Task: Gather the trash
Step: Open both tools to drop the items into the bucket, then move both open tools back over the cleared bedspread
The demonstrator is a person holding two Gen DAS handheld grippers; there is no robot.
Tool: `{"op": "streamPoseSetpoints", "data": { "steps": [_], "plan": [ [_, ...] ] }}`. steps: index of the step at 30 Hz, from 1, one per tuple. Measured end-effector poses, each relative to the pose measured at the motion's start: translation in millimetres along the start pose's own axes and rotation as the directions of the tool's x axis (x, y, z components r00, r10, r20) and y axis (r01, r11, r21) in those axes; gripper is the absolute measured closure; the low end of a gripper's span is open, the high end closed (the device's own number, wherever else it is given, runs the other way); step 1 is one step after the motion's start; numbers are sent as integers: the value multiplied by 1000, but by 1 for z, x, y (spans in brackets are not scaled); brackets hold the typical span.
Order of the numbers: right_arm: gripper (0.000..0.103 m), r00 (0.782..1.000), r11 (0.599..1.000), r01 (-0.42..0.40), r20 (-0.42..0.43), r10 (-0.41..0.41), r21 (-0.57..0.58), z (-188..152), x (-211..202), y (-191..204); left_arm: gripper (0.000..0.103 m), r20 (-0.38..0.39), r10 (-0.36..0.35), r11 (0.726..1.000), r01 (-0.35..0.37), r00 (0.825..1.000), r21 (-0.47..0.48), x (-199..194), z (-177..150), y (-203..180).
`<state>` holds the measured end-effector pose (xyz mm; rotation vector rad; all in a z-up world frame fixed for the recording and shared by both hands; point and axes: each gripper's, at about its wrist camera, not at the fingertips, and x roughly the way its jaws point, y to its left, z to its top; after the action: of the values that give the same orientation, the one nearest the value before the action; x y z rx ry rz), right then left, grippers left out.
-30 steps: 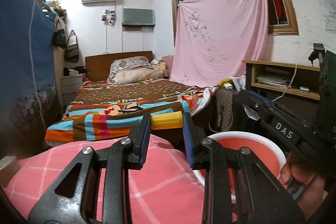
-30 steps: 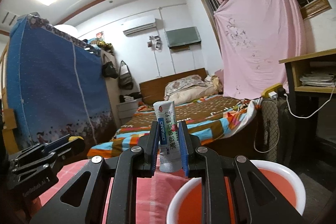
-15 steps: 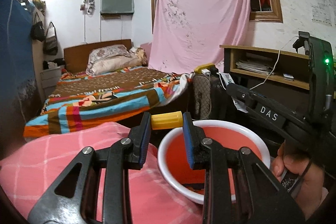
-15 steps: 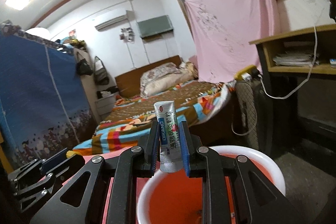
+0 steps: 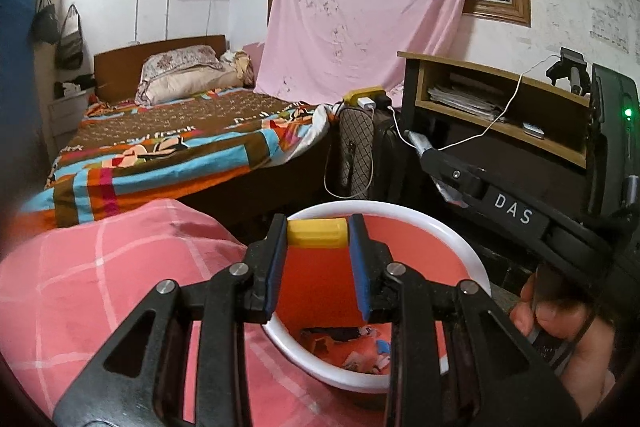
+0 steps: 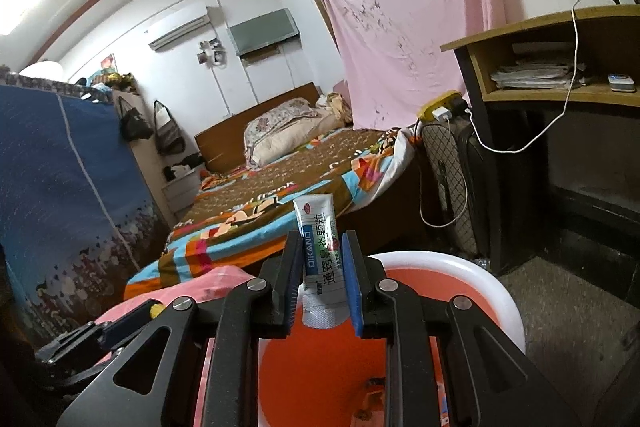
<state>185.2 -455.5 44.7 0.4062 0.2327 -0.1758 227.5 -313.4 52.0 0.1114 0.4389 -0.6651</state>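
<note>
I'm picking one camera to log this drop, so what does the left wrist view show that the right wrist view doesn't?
Only the left wrist view shows the yellow piece clamped in the left claw, the scraps at the bin's bottom, and the person's hand holding the right tool. Only the right wrist view shows the white sachet pinched upright in the right claw, and the blue wardrobe. Both show the red bin below and the bed.

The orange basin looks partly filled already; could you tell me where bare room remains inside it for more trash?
In the orange basin, scraps crowd the near floor beside the white rim. The far inner wall, behind the yellow piece in the left gripper, is bare. From the right gripper, holding the sachet, the middle floor shows bare too.
</note>
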Motion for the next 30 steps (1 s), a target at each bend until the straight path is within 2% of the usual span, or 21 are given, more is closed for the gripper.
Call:
{"op": "streamPoseSetpoints", "data": {
  "steps": [8, 17, 24, 27, 30],
  "plan": [
    [80, 1000, 1000, 8, -10, -8, 17, 0, 0, -5, 83, -17, -2, 1000, 1, 1000, -24, 4, -1, -1],
    [76, 1000, 1000, 10, -11, -9, 24, 1, 0, -8, 77, -11, 36, 996, -37, 999, -81, 1, 2, 10],
    [70, 1000, 1000, 5, -11, -5, 12, 1, 0, -6, 67, -1, 74, 991, -74, 997, -109, -4, 4, 21],
    [60, 1000, 1000, 2, -8, -2, 1, 1, 0, -4, 60, 0, 96, 989, -95, 995, -116, -7, 3, 26],
    [58, 1000, 1000, -2, -3, 2, -8, 1, 0, 1, 54, 0, 118, 986, -117, 993, -120, -10, 1, 29]
  ]
}}
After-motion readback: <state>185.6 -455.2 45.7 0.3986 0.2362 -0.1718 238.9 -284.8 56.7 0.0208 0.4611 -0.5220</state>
